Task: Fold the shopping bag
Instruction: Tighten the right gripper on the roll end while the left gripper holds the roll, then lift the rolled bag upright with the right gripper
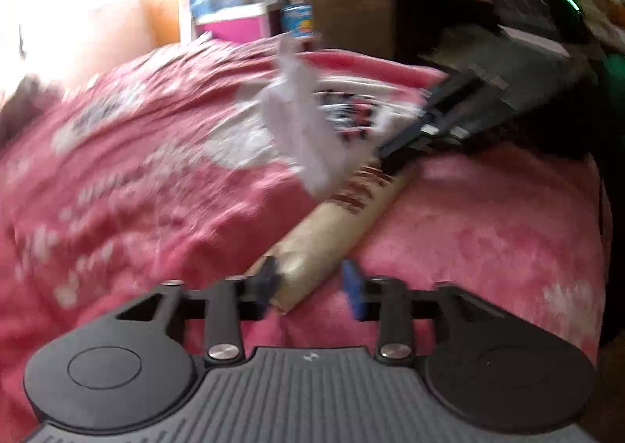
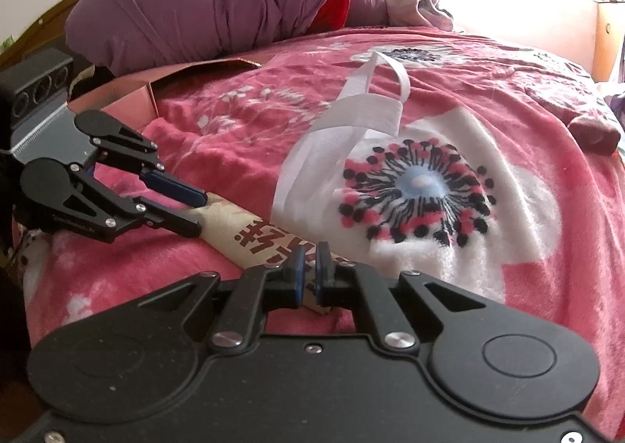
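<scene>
A shopping bag (image 2: 250, 232), rolled into a narrow beige strip with white handles (image 2: 351, 118) trailing off it, lies across the pink blanket (image 2: 508, 99) on a bed. The right gripper (image 2: 308, 267) pinches one end with its jaws closed; the left gripper (image 1: 308, 283) stands at the other end, jaws open around it. The fabric looks light, soft and floppy, best held at the ends. Motion blur smears the left view, and the bag's inner layers are hidden.
</scene>
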Demonstrator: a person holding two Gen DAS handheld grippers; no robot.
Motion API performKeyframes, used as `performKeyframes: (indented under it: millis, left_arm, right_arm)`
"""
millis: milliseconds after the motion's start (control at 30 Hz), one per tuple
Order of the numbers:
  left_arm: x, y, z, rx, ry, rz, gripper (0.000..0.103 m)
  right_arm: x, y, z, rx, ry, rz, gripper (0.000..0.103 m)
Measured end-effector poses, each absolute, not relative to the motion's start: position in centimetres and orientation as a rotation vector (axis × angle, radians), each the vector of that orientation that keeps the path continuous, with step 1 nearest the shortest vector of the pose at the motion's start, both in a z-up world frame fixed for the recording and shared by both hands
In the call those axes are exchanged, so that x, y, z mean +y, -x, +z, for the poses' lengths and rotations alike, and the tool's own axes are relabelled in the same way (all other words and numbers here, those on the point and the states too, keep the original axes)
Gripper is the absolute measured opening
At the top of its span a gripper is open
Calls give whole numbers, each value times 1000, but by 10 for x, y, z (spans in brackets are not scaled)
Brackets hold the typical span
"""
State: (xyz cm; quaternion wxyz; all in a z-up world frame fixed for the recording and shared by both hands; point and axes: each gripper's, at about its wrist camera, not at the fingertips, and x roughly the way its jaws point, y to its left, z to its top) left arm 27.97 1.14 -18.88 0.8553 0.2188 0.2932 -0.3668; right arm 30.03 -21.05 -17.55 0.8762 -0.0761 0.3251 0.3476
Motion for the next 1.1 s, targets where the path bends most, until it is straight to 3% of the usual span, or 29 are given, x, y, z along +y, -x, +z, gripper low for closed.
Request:
performKeyframes:
  millis: [167,267,533,667,800,833,867,1100]
  left_arm:
    - [-7,-269,-187,544,-671,-762,59]
    - [-18,-266,-187,502,-778,-730,33]
    - [-26,-258,-209,380,-899,-715,31]
    - [-28,-255,-213,364,-907,-702,30]
    - [-26,-257,-213,370,-878,-705,29]
    - [-25,-258,-212,372,-867,-708,29]
    - [-24,-259,-212,374,-856,-712,29]
    - [-12,-269,-206,407,-753,-753,29]
  right_arm:
    - [-208,-292,-177,653,186,697,0]
    - [-208,-287,-178,638,190,680,0]
    - [-196,-287,-169,666,298,679,2]
    - [-169,-278,-160,682,536,693,11]
    - [-139,-257,-157,644,853,704,11]
    - [-130,-250,-158,632,944,710,20]
    - [-126,-247,-159,633,977,711,36]
    - [-102,-236,-161,576,1159,649,37]
